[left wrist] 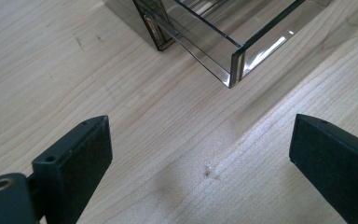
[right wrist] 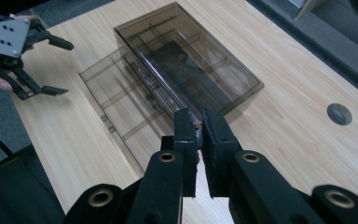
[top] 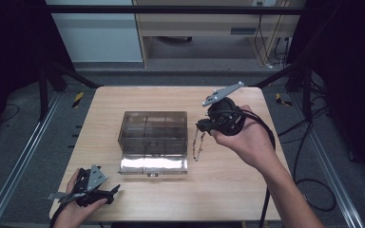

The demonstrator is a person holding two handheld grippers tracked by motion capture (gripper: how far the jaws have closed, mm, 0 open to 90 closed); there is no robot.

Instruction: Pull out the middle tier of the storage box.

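A thin chain [top: 198, 145] hangs straight down from the right gripper [top: 204, 126], long axis vertical, just right of the smoky clear box [top: 153, 130] mid-worktop [top: 228, 190]. The right gripper view shows its fingers [right wrist: 185, 135] nearly closed on the chain's top end, and dividers inside the box. The left gripper [top: 108, 192], near-left, is spread wide, empty.

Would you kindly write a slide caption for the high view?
Right gripper dangles a chain beside the smoky plastic organizer box; left gripper rests open.
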